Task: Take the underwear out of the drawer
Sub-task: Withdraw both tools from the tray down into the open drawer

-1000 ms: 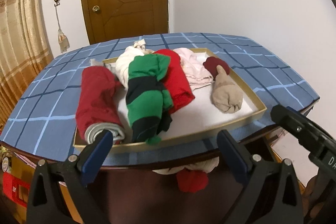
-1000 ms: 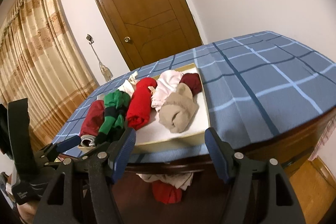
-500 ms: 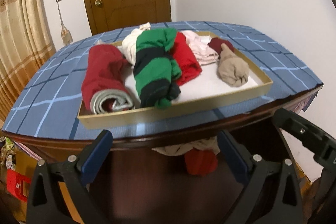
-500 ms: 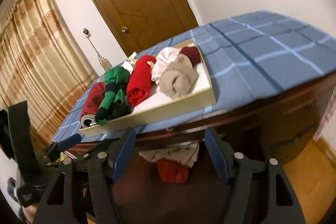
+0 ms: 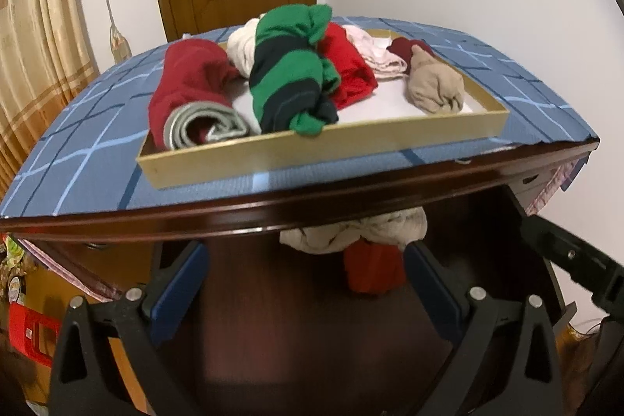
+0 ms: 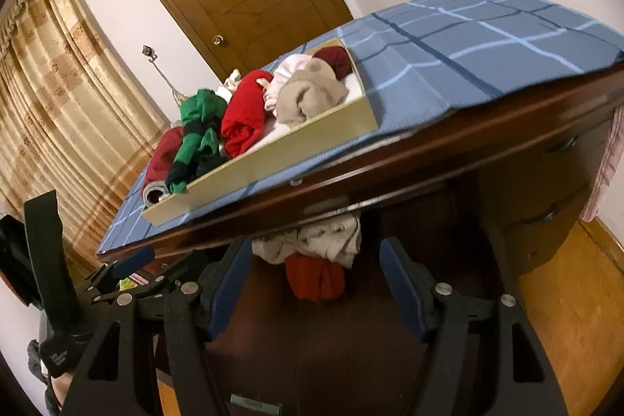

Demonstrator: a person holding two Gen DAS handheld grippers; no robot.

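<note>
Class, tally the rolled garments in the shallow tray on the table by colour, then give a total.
Dark red: 2
Bright red: 1
Green with dark stripes: 1
White: 1
Pale pink: 1
Beige: 1
Total: 7

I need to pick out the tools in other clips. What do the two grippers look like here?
Both match: the left gripper and right gripper have black plastic frames with triangular cut-outs, silver screw heads, and two fingers faced with ribbed blue pads. The left gripper's body carries small white lettering, too small to read.
</note>
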